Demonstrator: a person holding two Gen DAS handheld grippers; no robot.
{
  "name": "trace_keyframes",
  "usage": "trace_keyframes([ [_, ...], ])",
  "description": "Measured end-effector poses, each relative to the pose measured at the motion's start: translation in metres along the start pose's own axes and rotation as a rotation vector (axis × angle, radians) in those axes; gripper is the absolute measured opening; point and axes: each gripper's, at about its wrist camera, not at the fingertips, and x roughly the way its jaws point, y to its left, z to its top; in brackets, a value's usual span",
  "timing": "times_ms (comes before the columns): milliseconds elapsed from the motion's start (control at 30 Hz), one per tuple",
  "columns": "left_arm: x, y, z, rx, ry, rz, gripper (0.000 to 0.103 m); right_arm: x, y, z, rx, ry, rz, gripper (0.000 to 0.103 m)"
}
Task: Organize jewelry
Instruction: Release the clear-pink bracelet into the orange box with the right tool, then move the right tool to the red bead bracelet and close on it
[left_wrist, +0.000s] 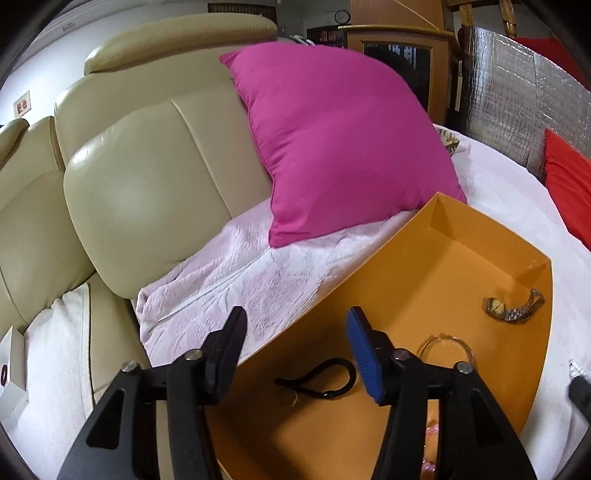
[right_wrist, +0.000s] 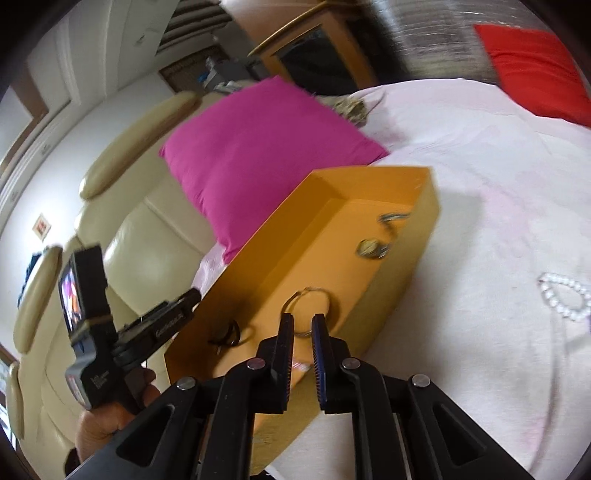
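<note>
The orange box (left_wrist: 424, 280) sits on the pale pink blanket (left_wrist: 229, 273) of the sofa, just in front of the magenta cushion (left_wrist: 332, 147). Already inside are at least 3 pieces. A gold-toned watch (left_wrist: 513, 308) lies toward the far right. A thin wire hoop (left_wrist: 445, 347) lies in the middle. A black cord loop (left_wrist: 317, 380) lies nearer the left end, with what may be a small ring beside it. A pinkish item shows at the near edge of the box, too hidden to name.

The left gripper (left_wrist: 295, 354) hangs over the near left part of the box with its jaws spread and nothing between them; the black cord lies on the box floor below the gap. The right gripper (right_wrist: 303, 354) has its jaws drawn nearly together and, as far as the blurred view shows, holds nothing.

Still outside is a white bead bracelet (right_wrist: 565, 299), lying on the blanket to the right of the box. Judging by this, most of the task looks done, and the bracelet is left to go in.
</note>
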Motion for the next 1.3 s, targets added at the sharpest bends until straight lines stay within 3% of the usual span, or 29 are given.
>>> trace_keyframes([
  [67,-0.004,-0.005,0.001,0.004,-0.018,-0.008,0.06,-0.014,-0.013,0.004,0.018,-0.033,-0.022,0.018],
  [200,-0.011,-0.02,0.001,0.029,-0.054,-0.011,0.061,-0.042,-0.045,0.01,0.08,-0.088,-0.062,0.041],
  [267,-0.016,-0.031,0.001,0.051,-0.074,-0.009,0.061,-0.057,-0.059,0.013,0.102,-0.123,-0.093,0.045],
  [600,-0.06,-0.108,-0.007,0.186,-0.199,-0.108,0.071,-0.119,-0.128,0.018,0.198,-0.192,-0.263,0.045],
  [833,-0.093,-0.185,-0.028,0.326,-0.234,-0.255,0.071,-0.159,-0.164,0.013,0.227,-0.218,-0.336,0.045],
  [1133,-0.126,-0.26,-0.064,0.491,-0.212,-0.375,0.072,-0.195,-0.217,0.0,0.308,-0.195,-0.384,0.046],
  [1300,-0.132,-0.283,-0.077,0.538,-0.19,-0.405,0.072,-0.21,-0.238,-0.006,0.331,-0.181,-0.416,0.053],
])
